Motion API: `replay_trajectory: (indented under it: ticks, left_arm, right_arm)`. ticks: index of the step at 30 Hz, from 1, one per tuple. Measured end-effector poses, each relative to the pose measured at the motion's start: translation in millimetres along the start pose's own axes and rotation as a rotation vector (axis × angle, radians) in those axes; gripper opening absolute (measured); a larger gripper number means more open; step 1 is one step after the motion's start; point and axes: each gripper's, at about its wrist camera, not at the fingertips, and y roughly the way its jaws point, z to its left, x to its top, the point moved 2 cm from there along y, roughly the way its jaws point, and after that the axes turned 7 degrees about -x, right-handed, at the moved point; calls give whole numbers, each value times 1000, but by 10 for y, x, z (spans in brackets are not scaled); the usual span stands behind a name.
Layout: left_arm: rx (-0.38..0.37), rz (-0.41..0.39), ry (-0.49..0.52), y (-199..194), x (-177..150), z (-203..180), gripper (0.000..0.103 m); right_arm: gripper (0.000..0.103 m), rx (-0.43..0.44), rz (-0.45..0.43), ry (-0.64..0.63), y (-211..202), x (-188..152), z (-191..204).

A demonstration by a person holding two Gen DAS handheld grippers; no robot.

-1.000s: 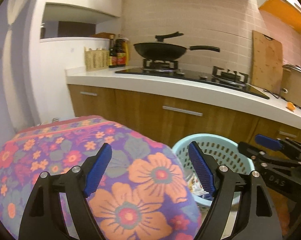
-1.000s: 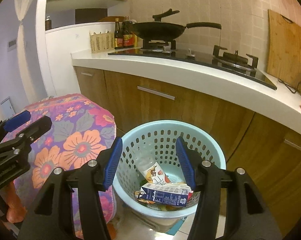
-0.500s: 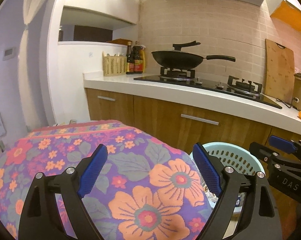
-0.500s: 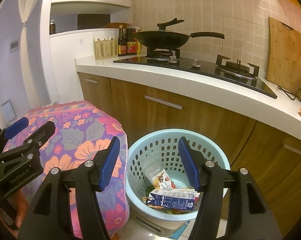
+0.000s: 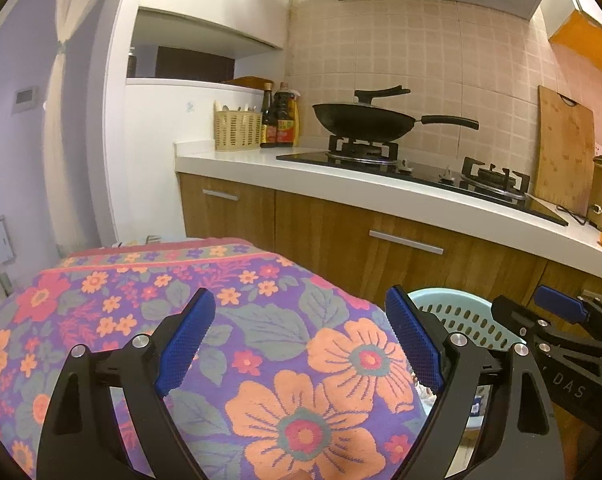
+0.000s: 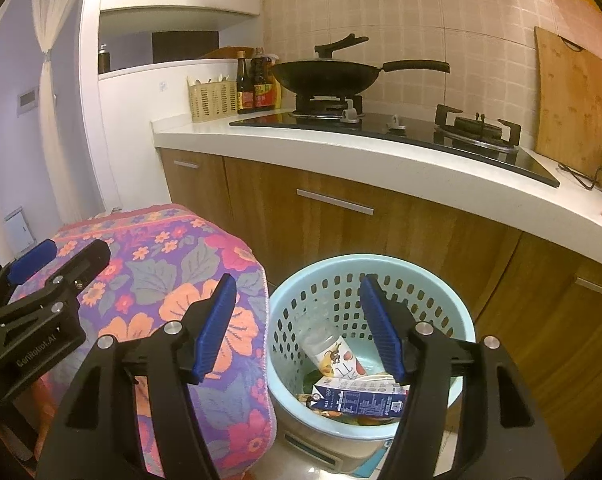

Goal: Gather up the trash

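A light blue perforated trash basket [image 6: 453, 308] stands on the floor by the kitchen cabinets; it also shows in the left wrist view [image 5: 465, 316]. Inside lie a clear plastic bottle [image 6: 327, 346], a blue and white carton [image 6: 357, 398] and other scraps. My right gripper [image 6: 299, 328] is open and empty, above the basket's left side. My left gripper [image 5: 301, 340] is open and empty, above a table under a floral cloth [image 5: 261, 360]. No trash shows on the cloth.
A white counter [image 6: 341, 148] runs behind, with a black wok [image 6: 325, 76] on a gas hob, sauce bottles [image 6: 257, 84], a woven utensil holder [image 6: 213, 100] and a wooden cutting board [image 6: 569, 100]. Wooden cabinet doors [image 6: 341, 232] stand right behind the basket.
Both grippers have risen and pulled back from the basket, so more of the counter and wall shows. Both stayed open and empty.
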Motion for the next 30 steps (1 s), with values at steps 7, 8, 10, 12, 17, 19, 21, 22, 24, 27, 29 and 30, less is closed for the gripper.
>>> replay_trajectory:
  ticks: [7, 8, 10, 12, 17, 19, 21, 22, 24, 27, 29, 30]
  left_arm:
    - [3, -2, 2, -6, 0, -12, 85]
    - [2, -2, 0, -4, 0, -7, 85]
    - [1, 2, -6, 2, -5, -4, 86]
    - [7, 4, -7, 9, -11, 4, 87]
    - [26, 8, -34, 16, -11, 65, 89]
    - [19, 8, -59, 15, -8, 114, 89]
    - [20, 8, -72, 13, 2, 146, 89]
    - [25, 6, -73, 10, 1, 150, 89]
    - [26, 2, -69, 1, 9, 146, 89]
    - [25, -2, -65, -5, 10, 131, 89]
    - [30, -5, -57, -14, 10, 120, 89]
    - [32, -7, -55, -15, 14, 115, 89]
  right_arm:
    - [63, -7, -7, 4, -16, 8, -7]
    - [63, -7, -7, 3, -15, 8, -9]
    - [63, -9, -9, 5, -24, 12, -12]
    - [63, -11, -13, 4, -40, 17, -8]
    - [63, -36, -24, -12, -75, 24, 19]
    - [63, -35, -27, -13, -90, 28, 32]
    - [63, -39, -30, -17, -103, 29, 43]
    - [63, -40, -32, -18, -108, 30, 46]
    - [63, -39, -33, -17, -120, 33, 51]
    - [63, -39, -35, -17, -127, 34, 48]
    - [63, -39, -34, -16, -125, 36, 48]
    - [63, -39, -33, -16, -122, 37, 45]
